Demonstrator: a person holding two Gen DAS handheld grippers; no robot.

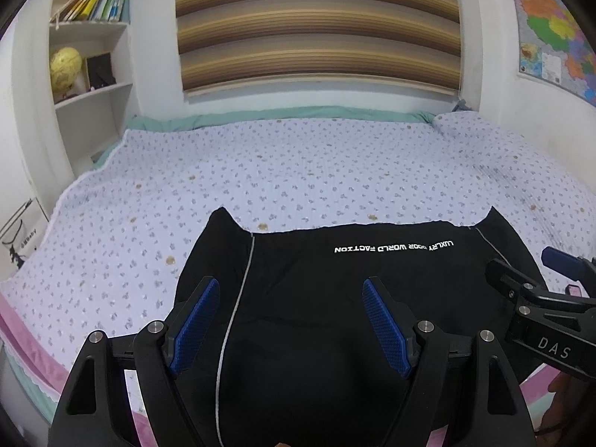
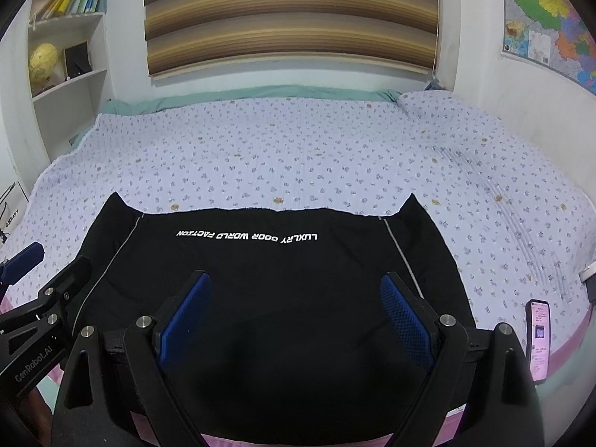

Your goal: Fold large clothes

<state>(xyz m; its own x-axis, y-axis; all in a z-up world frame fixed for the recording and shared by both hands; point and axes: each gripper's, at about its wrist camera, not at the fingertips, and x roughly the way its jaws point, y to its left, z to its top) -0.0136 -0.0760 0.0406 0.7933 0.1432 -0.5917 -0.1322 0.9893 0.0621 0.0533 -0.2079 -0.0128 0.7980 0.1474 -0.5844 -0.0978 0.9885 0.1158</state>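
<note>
A black garment (image 1: 316, 298) with white lettering and thin grey piping lies spread flat on the near part of the bed; it also shows in the right wrist view (image 2: 268, 283). My left gripper (image 1: 290, 287) is open and empty, hovering above the garment's left half. My right gripper (image 2: 294, 283) is open and empty, hovering above its right half. The right gripper shows at the right edge of the left wrist view (image 1: 540, 298). The left gripper shows at the left edge of the right wrist view (image 2: 41, 298).
The bed carries a pale blue floral sheet (image 1: 298, 171) with a pink near edge. A phone (image 2: 538, 339) lies on the bed right of the garment. A white bookshelf (image 1: 89, 56) stands at back left, a striped blind (image 1: 316, 26) and a wall map (image 1: 551, 26) behind.
</note>
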